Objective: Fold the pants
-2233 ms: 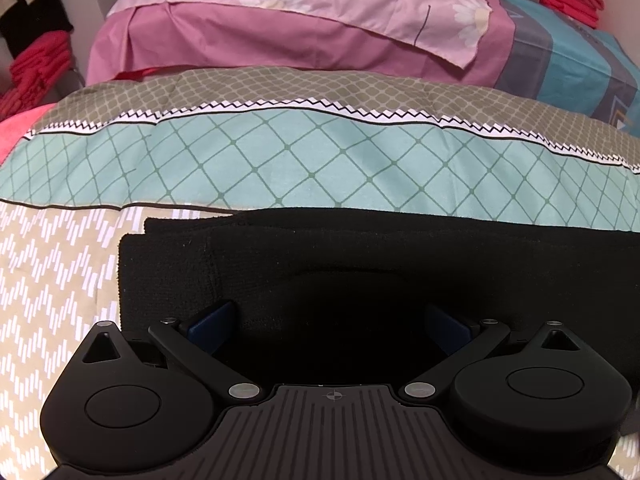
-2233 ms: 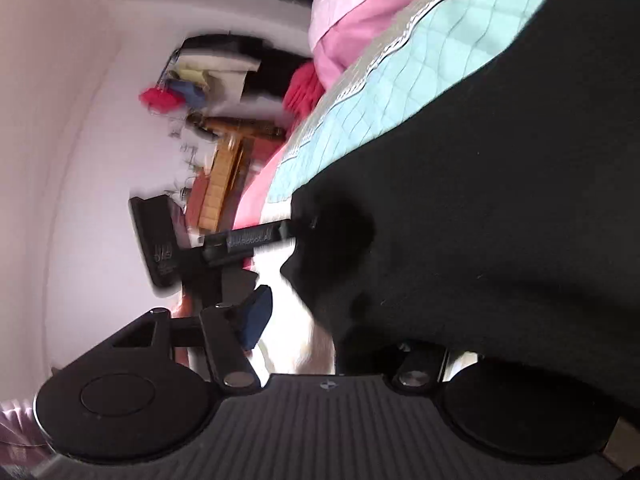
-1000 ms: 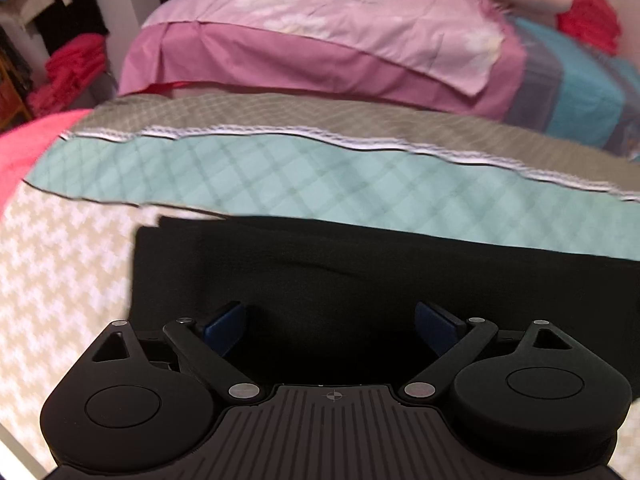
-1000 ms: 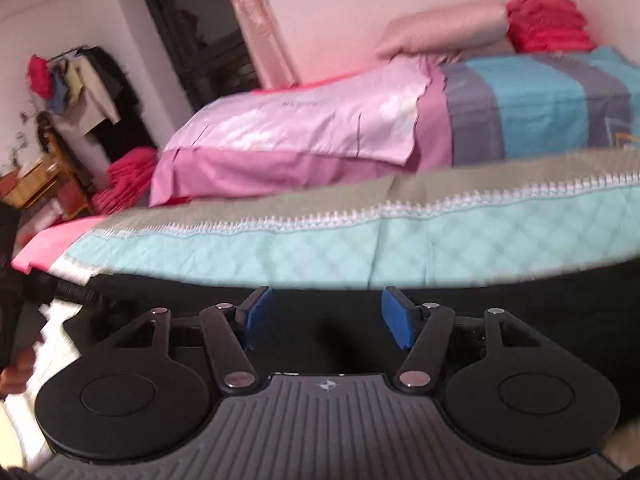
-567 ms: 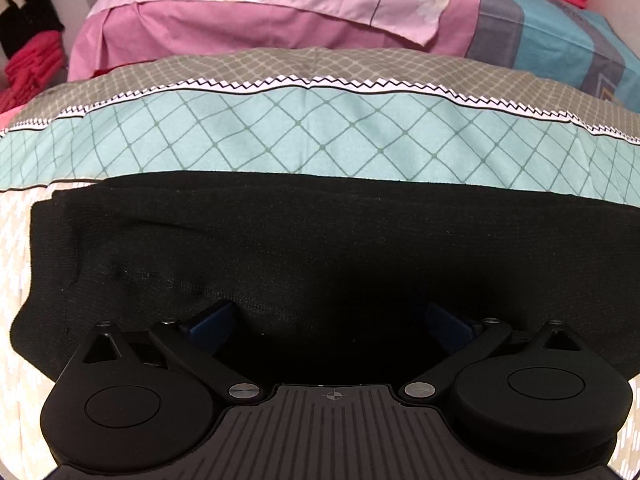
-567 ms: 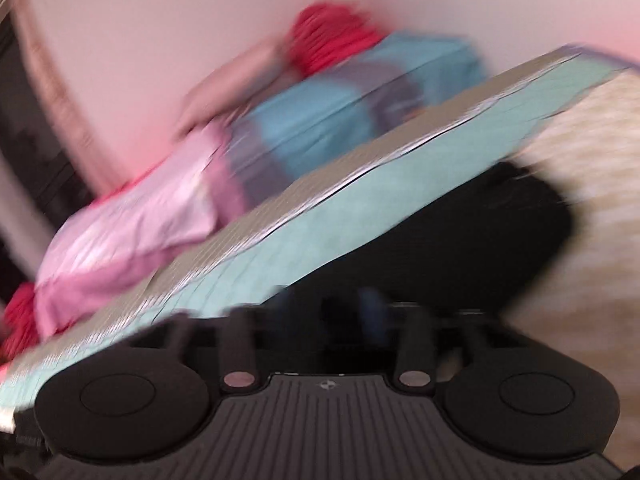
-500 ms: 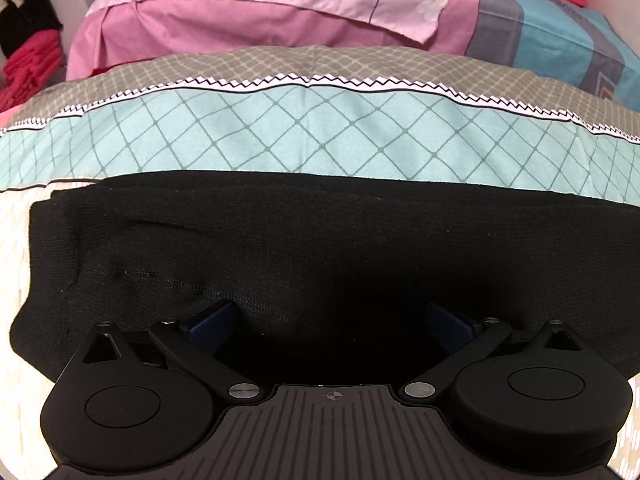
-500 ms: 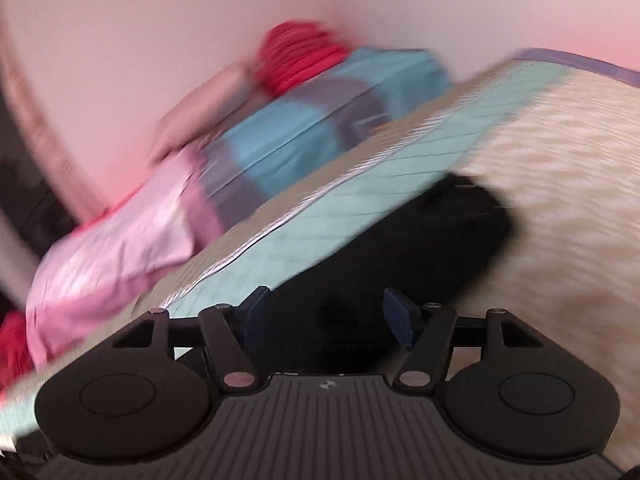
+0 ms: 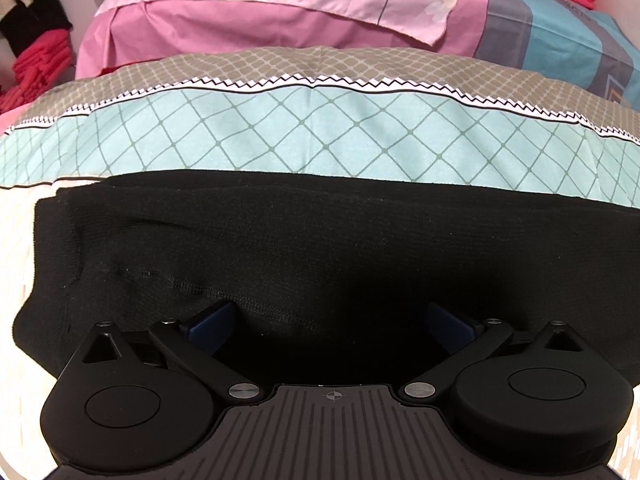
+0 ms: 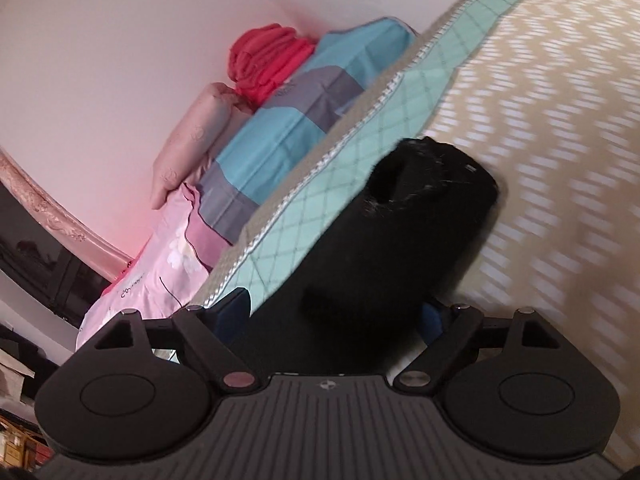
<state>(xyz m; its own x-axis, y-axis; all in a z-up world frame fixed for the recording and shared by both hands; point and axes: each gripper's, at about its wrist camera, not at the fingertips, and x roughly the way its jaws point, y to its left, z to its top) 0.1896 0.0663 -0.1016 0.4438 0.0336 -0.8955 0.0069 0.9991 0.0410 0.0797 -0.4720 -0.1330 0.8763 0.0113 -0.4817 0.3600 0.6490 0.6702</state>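
Black pants (image 9: 320, 240) lie folded in a long band across the patterned bed cover (image 9: 320, 128). My left gripper (image 9: 330, 326) hangs just above the band near its left end, open, its blue pads (image 9: 212, 324) spread wide over the cloth. In the right wrist view, which is tilted, the band's rounded far end (image 10: 420, 200) shows. My right gripper (image 10: 334, 316) is low over the pants, its jaws opening. Black cloth lies between its fingers, and the pads do not press on it.
A pink quilt (image 9: 280, 0) and a blue and grey blanket (image 10: 300, 120) are heaped at the back of the bed. Red folded clothes (image 10: 268, 60) sit on a pillow (image 10: 188, 148) by the wall. More red clothes (image 9: 36, 64) are stacked at the far left.
The right wrist view swung along the pants toward their right end and rolled, and its jaws spread wider. The left gripper sank closer to the cloth, then stayed still.
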